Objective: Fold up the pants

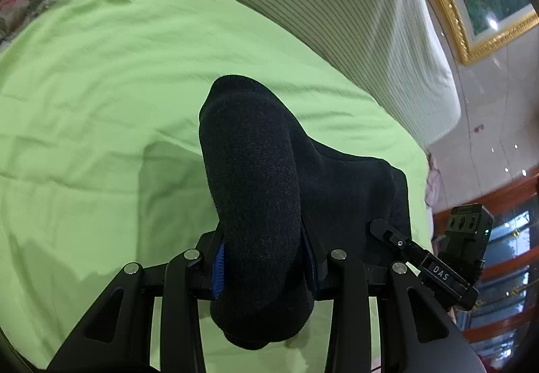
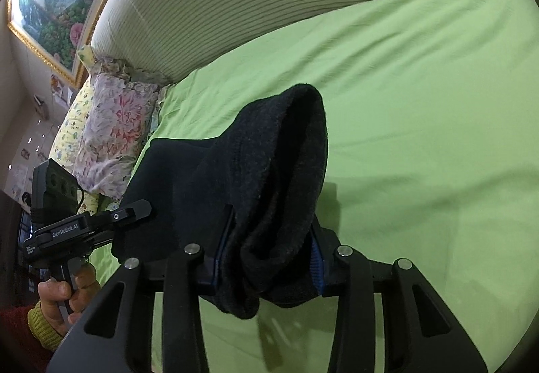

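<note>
The pants (image 1: 259, 177) are dark navy fleece, bunched and held up above a green bed sheet (image 1: 101, 87). My left gripper (image 1: 264, 258) is shut on a thick fold of the pants, which spills over and below its blue-padded fingers. My right gripper (image 2: 269, 258) is shut on another bunched part of the same pants (image 2: 269, 177). The cloth stretches between the two grippers. The right gripper shows at the right edge of the left wrist view (image 1: 387, 230), and the left gripper shows at the left of the right wrist view (image 2: 134, 209), held by a hand.
A striped cream headboard (image 1: 337, 2) runs along the back of the bed. Floral pillows (image 2: 111, 130) lie at the bed's head. A gold-framed picture (image 1: 471, 2) hangs on the wall. Wooden furniture (image 1: 505, 238) stands beyond the bed edge.
</note>
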